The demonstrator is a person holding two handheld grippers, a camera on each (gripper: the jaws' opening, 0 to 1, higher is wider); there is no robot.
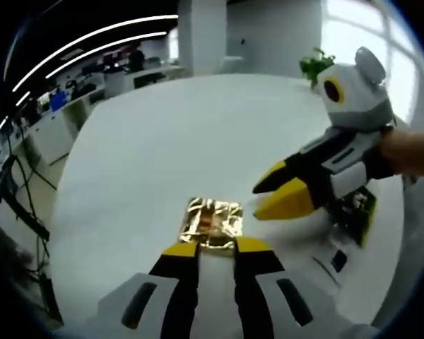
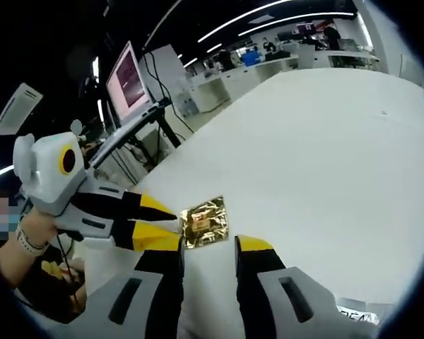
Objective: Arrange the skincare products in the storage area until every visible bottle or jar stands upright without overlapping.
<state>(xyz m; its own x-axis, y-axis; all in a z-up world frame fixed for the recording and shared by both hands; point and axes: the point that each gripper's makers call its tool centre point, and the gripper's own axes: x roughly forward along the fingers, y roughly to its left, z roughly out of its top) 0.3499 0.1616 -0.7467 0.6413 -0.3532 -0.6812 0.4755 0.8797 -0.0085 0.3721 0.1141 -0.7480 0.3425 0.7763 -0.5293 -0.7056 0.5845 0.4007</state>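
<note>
Just ahead of left gripper [image 1: 216,248] tips: gold foil sachet [image 1: 211,223], flat on white table [image 1: 162,141], near-square, no clear long axis. Jaws of both grippers parted, ungrasping; right gripper [image 2: 208,247] likewise close behind sachet.

gold foil sachet [image 1: 212,222] | flat | crinkled, possibly skincare sample

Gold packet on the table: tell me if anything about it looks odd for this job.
The gold packet lies flat and crinkled on the white table, a foil sachet rather than a bottle or jar, so it cannot stand upright. Both grippers point at it, jaws apart.
</note>
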